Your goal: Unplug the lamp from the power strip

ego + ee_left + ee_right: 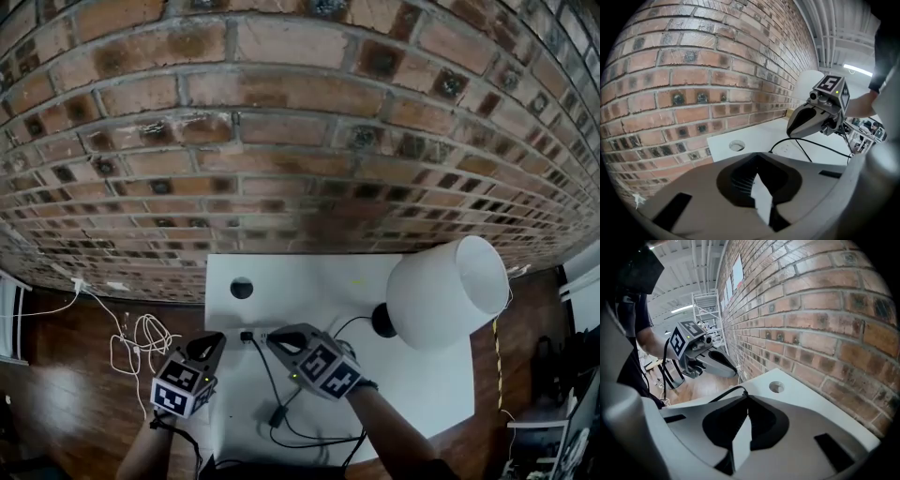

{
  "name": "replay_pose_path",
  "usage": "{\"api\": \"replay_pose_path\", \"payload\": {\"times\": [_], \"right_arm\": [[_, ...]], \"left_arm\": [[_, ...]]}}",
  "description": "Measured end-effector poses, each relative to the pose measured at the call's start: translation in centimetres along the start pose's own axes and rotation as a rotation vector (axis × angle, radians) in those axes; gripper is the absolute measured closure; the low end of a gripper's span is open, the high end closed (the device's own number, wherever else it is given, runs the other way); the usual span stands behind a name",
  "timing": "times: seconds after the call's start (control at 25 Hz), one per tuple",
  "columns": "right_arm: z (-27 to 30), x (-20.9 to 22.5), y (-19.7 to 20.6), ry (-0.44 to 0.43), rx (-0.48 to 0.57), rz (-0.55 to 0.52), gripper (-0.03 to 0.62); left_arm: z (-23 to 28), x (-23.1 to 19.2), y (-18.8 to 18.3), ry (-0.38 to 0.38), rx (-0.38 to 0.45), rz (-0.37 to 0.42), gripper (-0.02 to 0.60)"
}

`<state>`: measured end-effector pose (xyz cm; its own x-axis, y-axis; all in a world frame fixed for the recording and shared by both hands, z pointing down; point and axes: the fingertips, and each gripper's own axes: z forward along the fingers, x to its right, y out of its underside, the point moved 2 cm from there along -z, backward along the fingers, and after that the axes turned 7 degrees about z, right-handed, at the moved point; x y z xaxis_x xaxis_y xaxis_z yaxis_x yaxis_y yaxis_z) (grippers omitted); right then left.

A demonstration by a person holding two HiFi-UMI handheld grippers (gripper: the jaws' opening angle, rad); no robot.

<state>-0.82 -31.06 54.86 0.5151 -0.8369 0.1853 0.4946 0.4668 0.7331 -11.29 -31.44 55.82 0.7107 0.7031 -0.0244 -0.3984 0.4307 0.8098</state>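
Observation:
A lamp (445,291) with a white shade stands on the right of the white table (309,281). Its black cord (267,370) runs across the table to a black plug (246,336) near the left edge. My right gripper (269,338) has its tips at that plug, and the cord (726,392) comes out right at the narrow jaws (746,399), which are shut on it. A faint white block (790,150), possibly the power strip, lies where the cord ends. My left gripper (214,343) hovers just left of the table edge, shut and holding nothing.
The brick wall (281,141) rises directly behind the table. A round cable hole (242,288) sits near the back left of the tabletop. White cables (141,342) and a white plug block (80,284) lie on the wooden floor to the left.

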Motion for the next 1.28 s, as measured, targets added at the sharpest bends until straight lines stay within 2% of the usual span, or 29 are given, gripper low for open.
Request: {"api": "replay_pose_path", "payload": {"times": [0.12, 0.4, 0.44, 0.52, 0.68, 1.12, 1.28], "right_arm": [[1.5, 0.6, 0.6, -0.024, -0.014, 0.018, 0.580], [3.8, 0.2, 1.5, -0.060, -0.071, -0.071, 0.577], [4.0, 0.1, 1.7, -0.062, -0.078, -0.076, 0.563], [4.3, 0.0, 1.8, -0.070, -0.085, -0.083, 0.492], [4.8, -0.4, 1.7, -0.064, -0.094, -0.133, 0.431], [7.1, -1.3, 0.7, -0.075, -0.105, -0.217, 0.432], [7.6, -1.5, 0.8, -0.075, -0.109, -0.239, 0.465]], "left_arm": [[1.0, 0.1, 0.7, 0.010, -0.024, -0.016, 0.583], [2.3, 0.1, 2.4, 0.018, -0.077, -0.032, 0.583], [2.4, 0.1, 2.6, 0.020, -0.079, -0.032, 0.583], [2.7, 0.1, 2.9, 0.022, -0.084, -0.029, 0.583], [2.9, 0.2, 3.6, 0.025, -0.104, -0.034, 0.583], [3.8, 0.6, 4.0, 0.041, -0.119, -0.010, 0.583], [3.8, 0.7, 4.0, 0.037, -0.119, -0.002, 0.583]]}}
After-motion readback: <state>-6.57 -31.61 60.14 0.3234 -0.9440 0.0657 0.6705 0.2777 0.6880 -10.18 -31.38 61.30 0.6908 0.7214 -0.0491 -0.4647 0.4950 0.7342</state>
